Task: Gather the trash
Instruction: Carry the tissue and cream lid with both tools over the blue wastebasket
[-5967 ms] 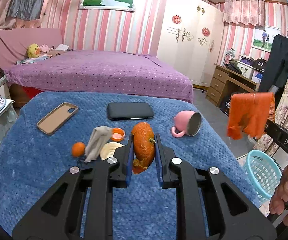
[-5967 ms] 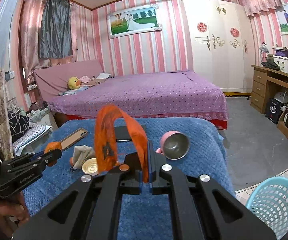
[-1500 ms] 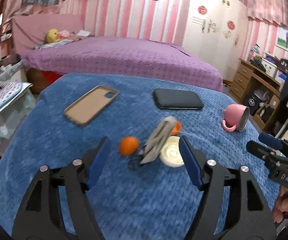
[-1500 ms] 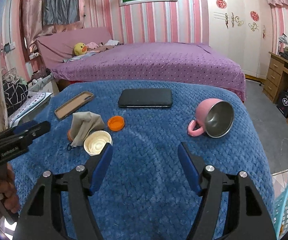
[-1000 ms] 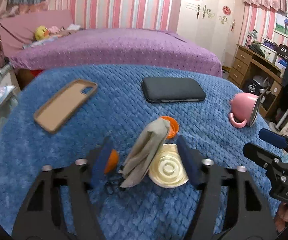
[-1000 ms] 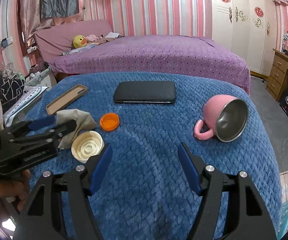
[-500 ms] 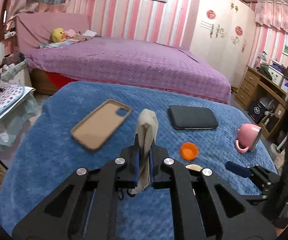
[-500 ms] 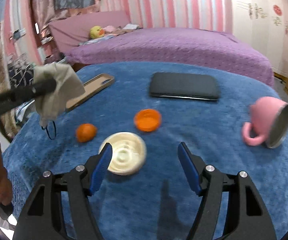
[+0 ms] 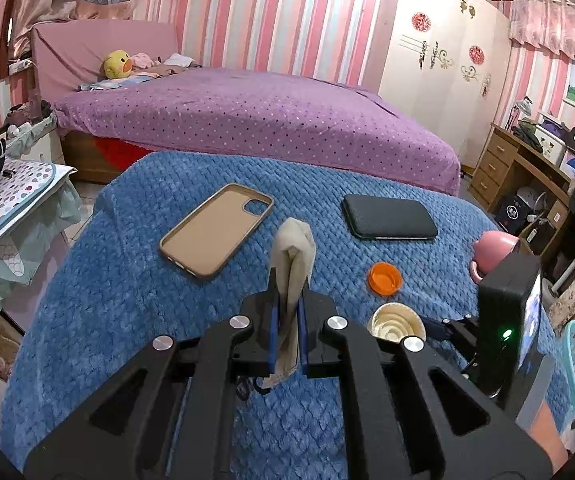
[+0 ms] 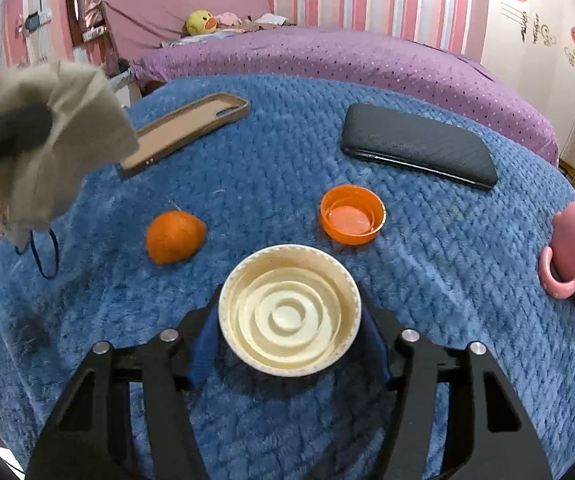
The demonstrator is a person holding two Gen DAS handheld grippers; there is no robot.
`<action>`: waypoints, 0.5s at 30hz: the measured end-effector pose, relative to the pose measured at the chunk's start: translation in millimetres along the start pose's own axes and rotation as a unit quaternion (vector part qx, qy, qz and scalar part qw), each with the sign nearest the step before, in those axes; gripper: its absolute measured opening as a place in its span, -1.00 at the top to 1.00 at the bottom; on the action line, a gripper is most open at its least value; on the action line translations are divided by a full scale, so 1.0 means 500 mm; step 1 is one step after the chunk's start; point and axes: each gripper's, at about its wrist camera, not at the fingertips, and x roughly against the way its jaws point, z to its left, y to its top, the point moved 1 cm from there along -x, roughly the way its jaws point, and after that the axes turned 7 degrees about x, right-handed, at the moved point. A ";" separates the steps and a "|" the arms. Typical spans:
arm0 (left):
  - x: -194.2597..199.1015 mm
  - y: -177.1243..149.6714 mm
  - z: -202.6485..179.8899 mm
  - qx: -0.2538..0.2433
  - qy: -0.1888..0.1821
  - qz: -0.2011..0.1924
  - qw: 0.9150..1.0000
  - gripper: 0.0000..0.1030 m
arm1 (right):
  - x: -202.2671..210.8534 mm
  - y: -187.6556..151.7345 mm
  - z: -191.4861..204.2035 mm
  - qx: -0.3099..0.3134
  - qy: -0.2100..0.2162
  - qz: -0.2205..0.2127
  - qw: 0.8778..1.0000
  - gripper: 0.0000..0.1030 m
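Beige mask [image 9: 292, 264] in left tool [image 9: 287, 334]

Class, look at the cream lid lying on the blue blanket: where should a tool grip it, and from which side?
Grip the cream lid across its outer rim, coming down from above at a slant. It lies flat, hollow side up, so the round rim offers two opposite faces.
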 end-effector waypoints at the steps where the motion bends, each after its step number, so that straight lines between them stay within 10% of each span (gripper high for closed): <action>1: 0.004 -0.002 -0.002 -0.001 0.000 -0.001 1.000 0.88 | 0.011 -0.004 -0.007 -0.005 -0.003 -0.007 1.000 -0.17; 15: 0.085 -0.044 -0.073 -0.027 -0.029 -0.019 0.999 0.88 | 0.252 -0.036 -0.077 -0.051 -0.027 -0.107 0.993 -0.17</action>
